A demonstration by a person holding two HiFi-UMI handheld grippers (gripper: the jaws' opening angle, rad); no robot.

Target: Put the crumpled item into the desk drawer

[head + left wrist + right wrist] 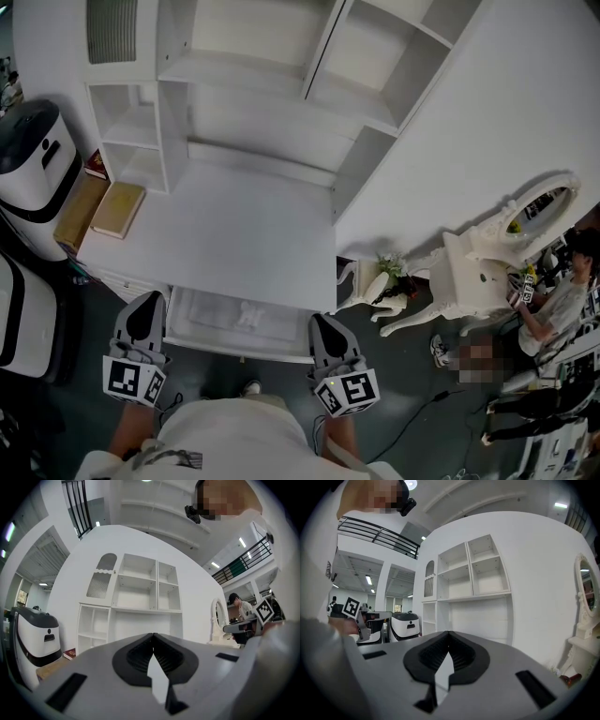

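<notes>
Both grippers' jaws are pressed together and empty, left gripper (145, 306) and right gripper (322, 327) flanking the open drawer (186, 328) under the bench (234, 225); the crumpled item (249, 315) seems already inside, so push the front squarely.

The white drawer (187, 339) stands pulled out from the front edge of the white desk (225, 234), shallow and open at the top. The crumpled item (249, 314), a pale, translucent-looking wrinkled wad, lies inside it, near the middle of the drawer's floor.
</notes>
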